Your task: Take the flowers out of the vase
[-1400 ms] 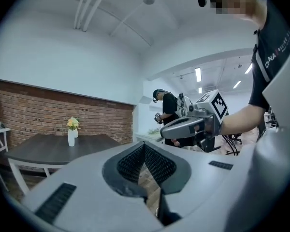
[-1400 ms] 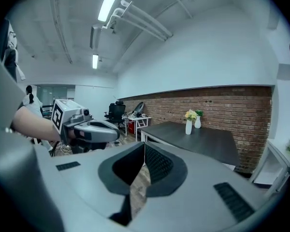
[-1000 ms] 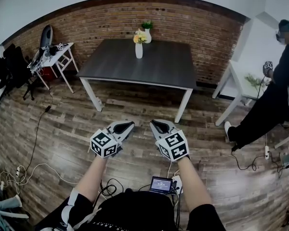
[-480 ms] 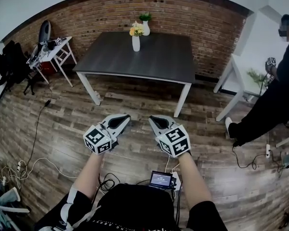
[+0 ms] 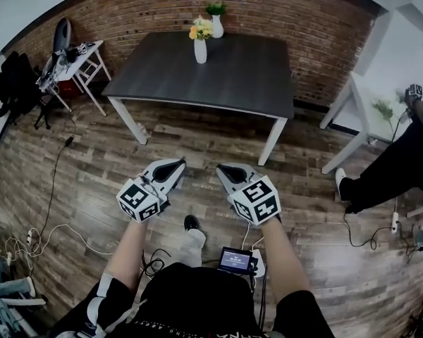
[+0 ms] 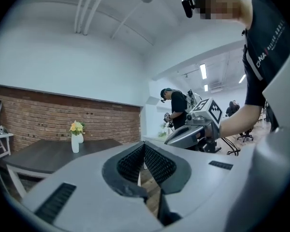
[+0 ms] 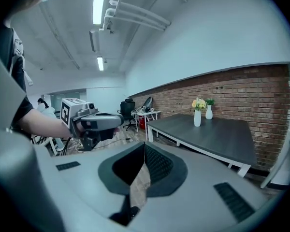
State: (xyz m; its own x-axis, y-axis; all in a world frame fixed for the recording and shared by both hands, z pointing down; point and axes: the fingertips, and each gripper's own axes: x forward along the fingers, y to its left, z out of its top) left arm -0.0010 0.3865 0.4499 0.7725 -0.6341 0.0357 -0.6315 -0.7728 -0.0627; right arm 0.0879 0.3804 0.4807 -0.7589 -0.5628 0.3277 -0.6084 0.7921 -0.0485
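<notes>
A slim white vase with yellow and pale flowers stands near the far edge of a dark grey table. The same vase shows in the left gripper view, and the vase with its flowers in the right gripper view. My left gripper and right gripper hang side by side over the wooden floor, well short of the table. Both are shut with nothing between the jaws.
A second white vase with a green plant stands behind the flower vase. A small white table with clutter is at the left, another white table at the right beside a person in black. Cables lie on the floor.
The table and vase have drawn nearer in the head view as I walk forward. Both grippers stay shut and side by side. My foot now shows below them.
</notes>
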